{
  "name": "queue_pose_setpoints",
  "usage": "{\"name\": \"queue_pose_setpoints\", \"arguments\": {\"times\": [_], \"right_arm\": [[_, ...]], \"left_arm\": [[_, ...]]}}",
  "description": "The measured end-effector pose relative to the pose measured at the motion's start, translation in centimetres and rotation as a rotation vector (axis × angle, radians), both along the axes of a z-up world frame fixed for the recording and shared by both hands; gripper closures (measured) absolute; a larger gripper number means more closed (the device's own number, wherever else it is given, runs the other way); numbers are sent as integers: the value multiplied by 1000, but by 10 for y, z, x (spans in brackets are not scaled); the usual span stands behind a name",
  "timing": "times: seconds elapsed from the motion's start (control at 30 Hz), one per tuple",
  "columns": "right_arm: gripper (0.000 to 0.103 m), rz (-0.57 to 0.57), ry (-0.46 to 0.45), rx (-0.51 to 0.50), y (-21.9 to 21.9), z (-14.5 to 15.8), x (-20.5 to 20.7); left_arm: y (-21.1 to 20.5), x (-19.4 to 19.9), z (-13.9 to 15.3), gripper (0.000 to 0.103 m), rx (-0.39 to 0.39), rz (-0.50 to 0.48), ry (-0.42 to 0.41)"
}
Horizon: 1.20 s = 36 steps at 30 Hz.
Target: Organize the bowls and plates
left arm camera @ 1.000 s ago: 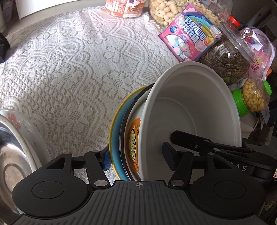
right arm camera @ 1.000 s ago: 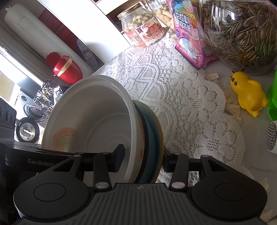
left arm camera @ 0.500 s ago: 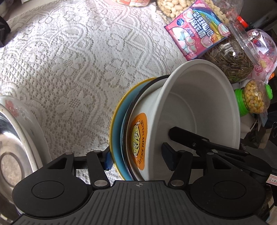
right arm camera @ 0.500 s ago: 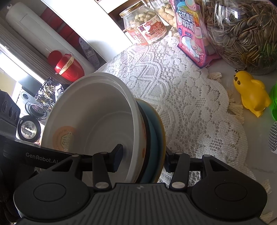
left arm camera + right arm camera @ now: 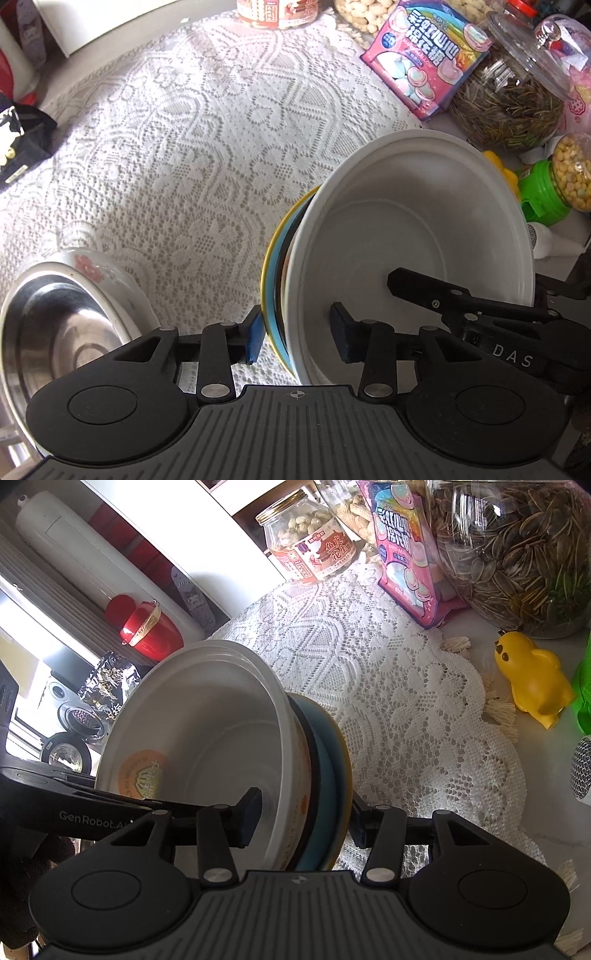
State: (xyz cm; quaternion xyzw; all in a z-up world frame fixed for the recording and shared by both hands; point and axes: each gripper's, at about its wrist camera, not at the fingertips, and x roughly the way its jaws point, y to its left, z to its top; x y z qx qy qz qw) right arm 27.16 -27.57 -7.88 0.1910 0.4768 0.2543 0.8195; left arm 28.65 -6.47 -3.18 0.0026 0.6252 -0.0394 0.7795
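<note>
Together the left gripper (image 5: 297,338) and right gripper (image 5: 304,821) clamp a tilted stack of plates (image 5: 275,280) topped by an empty white bowl (image 5: 413,240).

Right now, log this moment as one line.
left gripper: shut on dish stack | right gripper: shut on dish stack | steel bowl: on lace cloth

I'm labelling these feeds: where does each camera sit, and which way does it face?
Left wrist: on the left gripper, looking down along its jaws at the bowl and plates it clamps, lace cloth beyond; the right gripper reaches in.
Right wrist: on the right gripper, clamping the same stack from the opposite side.
Shared: bowl, plates, cloth, seed jar.
</note>
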Motion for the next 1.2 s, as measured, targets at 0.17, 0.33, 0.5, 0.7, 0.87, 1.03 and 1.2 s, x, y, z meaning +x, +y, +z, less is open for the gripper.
{"name": "queue_pose_setpoints", "arguments": {"times": [0.17,0.33,0.5,0.7,0.87,1.03,1.2], "right_arm": [[53,3,17,-3,2,0,2],[51,12,32,-2,2,-2,4],[52,11,25,-8,2,-2,4],[53,6,12,-14,3,-2,2],[54,2,17,-33,2,3,-2],[55,-22,0,-83,-14,18,-2],[54,-48,63,-118,-25,11,4]], "left_arm": [[-7,2,-1,53,31,-15,4],[-6,2,-2,52,35,-9,-1],[-5,2,-2,52,30,1,-5],[-4,2,-3,51,17,3,-13],[-8,2,-2,52,28,7,6],[-19,-3,-7,55,-25,-30,64],[-21,0,-4,66,-77,-30,19]]}}
